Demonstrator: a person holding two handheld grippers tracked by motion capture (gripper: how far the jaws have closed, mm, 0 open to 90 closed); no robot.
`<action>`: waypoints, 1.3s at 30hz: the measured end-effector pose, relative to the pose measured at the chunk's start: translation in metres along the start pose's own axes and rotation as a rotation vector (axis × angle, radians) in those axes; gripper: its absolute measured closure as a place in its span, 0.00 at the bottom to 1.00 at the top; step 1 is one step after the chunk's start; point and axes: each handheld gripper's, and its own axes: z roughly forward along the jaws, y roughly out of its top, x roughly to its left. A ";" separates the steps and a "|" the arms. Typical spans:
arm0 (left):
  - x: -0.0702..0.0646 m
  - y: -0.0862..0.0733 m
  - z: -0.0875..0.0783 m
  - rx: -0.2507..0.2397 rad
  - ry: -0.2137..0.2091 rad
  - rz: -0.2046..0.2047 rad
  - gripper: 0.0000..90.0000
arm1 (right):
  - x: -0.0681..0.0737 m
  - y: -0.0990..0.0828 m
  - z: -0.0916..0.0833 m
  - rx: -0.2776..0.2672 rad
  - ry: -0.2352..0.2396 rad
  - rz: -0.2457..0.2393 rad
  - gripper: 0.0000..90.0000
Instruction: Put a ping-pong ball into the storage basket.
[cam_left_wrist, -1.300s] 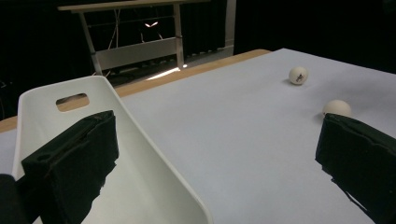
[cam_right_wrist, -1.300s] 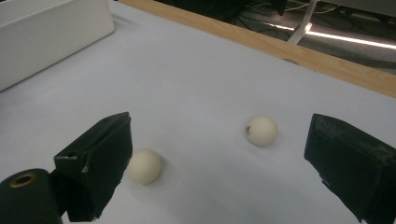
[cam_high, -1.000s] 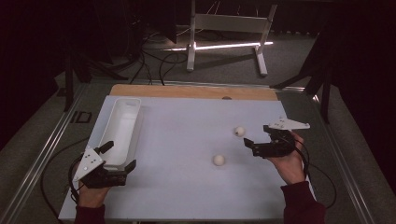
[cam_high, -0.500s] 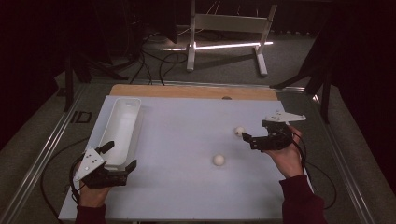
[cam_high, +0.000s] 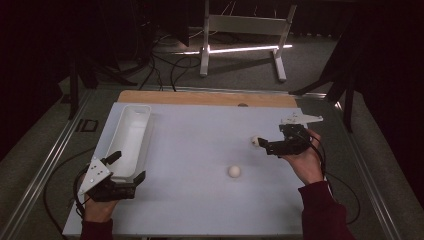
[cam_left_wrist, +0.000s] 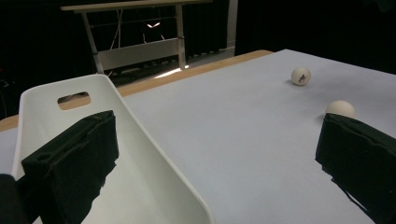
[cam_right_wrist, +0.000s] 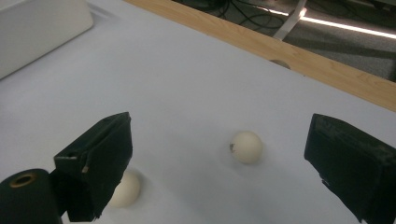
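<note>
Two small white balls lie on the pale blue table top (cam_high: 200, 150). The farther ball (cam_high: 255, 141) carries a dark mark, and my right gripper (cam_high: 262, 144) stands open right at it. In the right gripper view this marked ball (cam_right_wrist: 246, 146) rests on the table between the spread jaws of the right gripper (cam_right_wrist: 222, 140). The nearer ball (cam_high: 234, 171) lies apart, and shows as a ball (cam_right_wrist: 125, 188) half hidden behind one jaw. My left gripper (cam_high: 127, 167) is open at the near end of a long white tray (cam_high: 131, 131), one jaw over the tray (cam_left_wrist: 140, 154).
A wooden strip (cam_high: 210, 97) runs along the table's far edge. Beyond it stands a white metal frame (cam_high: 240, 30) on the floor with cables. Both balls (cam_left_wrist: 301, 75) (cam_left_wrist: 339, 108) show far off in the left gripper view.
My right gripper has moved forward and left, up to the farther ball, which now sits between its jaws. The left gripper and the nearer ball have stayed put.
</note>
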 end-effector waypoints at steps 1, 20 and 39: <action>0.000 0.000 0.000 0.000 0.000 0.000 0.00 | -0.001 0.000 0.001 0.002 0.000 0.002 0.08; 0.001 0.000 -0.001 -0.004 0.005 -0.001 0.00 | -0.007 0.019 0.012 0.029 -0.022 -0.028 0.08; 0.002 0.000 -0.002 -0.008 0.009 -0.002 0.00 | -0.014 0.021 0.036 0.085 -0.031 -0.045 0.08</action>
